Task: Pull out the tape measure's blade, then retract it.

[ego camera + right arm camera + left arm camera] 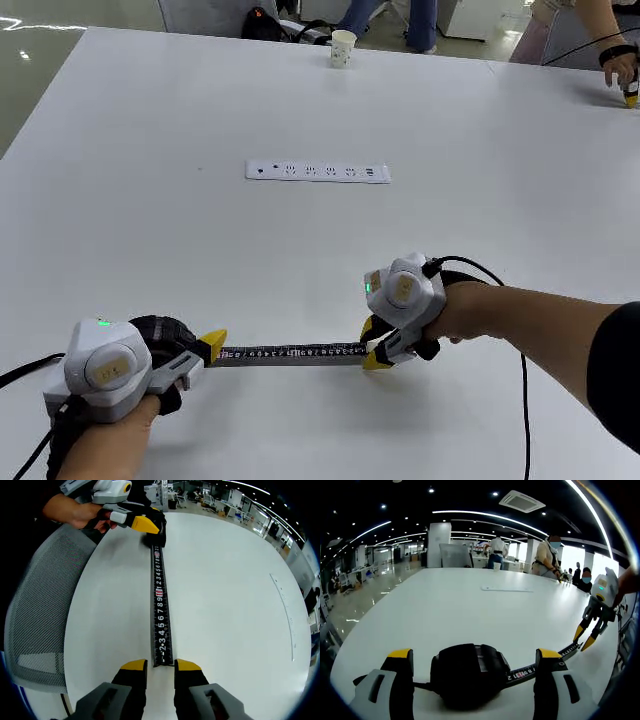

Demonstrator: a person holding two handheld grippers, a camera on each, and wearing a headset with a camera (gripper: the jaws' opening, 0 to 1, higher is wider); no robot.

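In the head view, my left tool (203,352) is at the near left of the white desk (200,230), with the black rounded case of the tape measure (165,331) at its yellow tips. The dark metal blade with pale numbers (290,352) lies flat on the desk from the case to my right tool (376,356). A white power strip (317,172) lies well apart, farther up the desk.

In the left gripper view, the case (470,672) sits between the jaws of my left tool (474,656). They stand wide open, and a gap shows on each side, so I do not think they press it. The blade (547,662) runs out to the right, towards the right tool (587,636).

In the right gripper view, my right tool (161,667) is closed to a narrow slot, and the end of the blade (161,595) is in it, pinched as far as I can judge. At the far end are the case (159,536) and the left tool (143,524).

I judge the pulling-out is done or nearly done. For the retracting, I should lead the end back along the blade's line, slowly, and steady the case first.
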